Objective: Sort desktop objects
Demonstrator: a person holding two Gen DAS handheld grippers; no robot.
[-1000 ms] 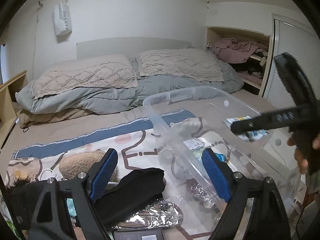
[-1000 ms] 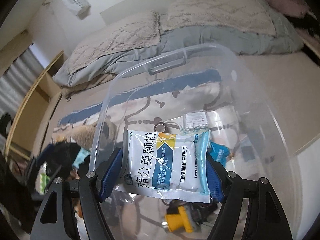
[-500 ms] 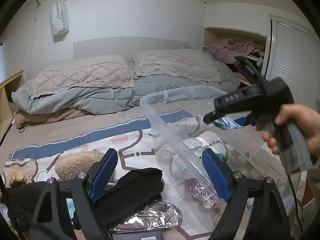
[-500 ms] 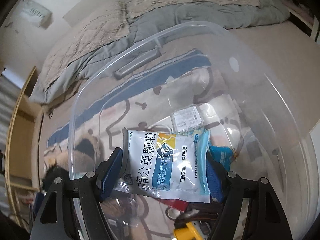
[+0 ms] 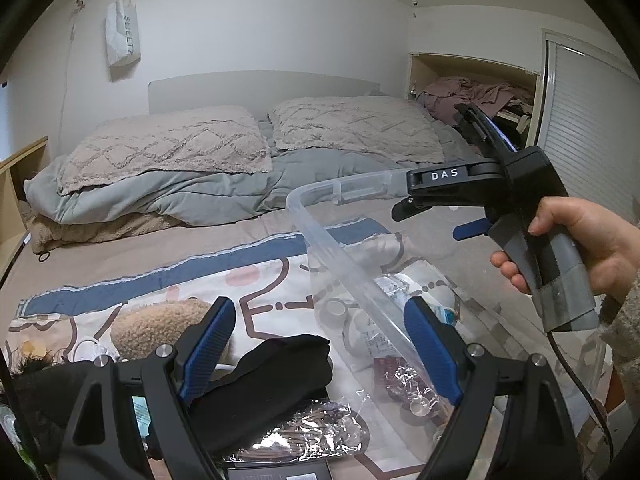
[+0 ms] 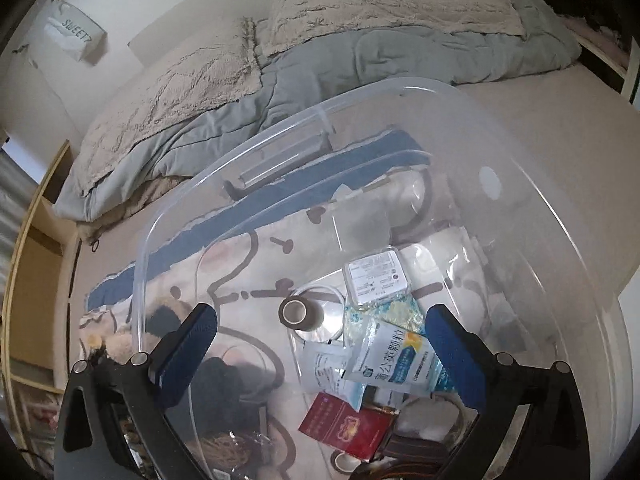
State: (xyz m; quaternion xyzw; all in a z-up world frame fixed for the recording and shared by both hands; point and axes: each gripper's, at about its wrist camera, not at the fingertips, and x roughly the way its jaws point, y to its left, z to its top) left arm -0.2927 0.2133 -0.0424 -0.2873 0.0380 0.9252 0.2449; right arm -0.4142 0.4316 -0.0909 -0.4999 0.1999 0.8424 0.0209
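1. Across the lower half of both views, on the bed (image 5: 120,248), lies a printed play mat (image 5: 256,280); on its right side stands the clear plastic bin (image 6: 168,224), which takes the sorted things.
2. In the lower right of the right wrist view, the white-and-blue sachet (image 6: 396,356) lies inside the bin on a heap of other packets, above a red box (image 6: 344,424).
3. At the bottom of that view the right gripper (image 6: 320,348) hangs over the bin with its jaws opening, both pads clear of the sachet and nothing between them. A second ago the sachet was pinched between them.
4. At the bottom of the left wrist view the left gripper (image 5: 316,344) stands open and empty over a black cloth (image 5: 272,380) and a crinkled foil bag (image 5: 296,436), unchanged.
5. Risk: the sachet rests tilted on the heap and may slide, though I judge it would stay within the walls.
6. Risk: lifting away carelessly, the right gripper's pad could catch the bin's rim and shift it.
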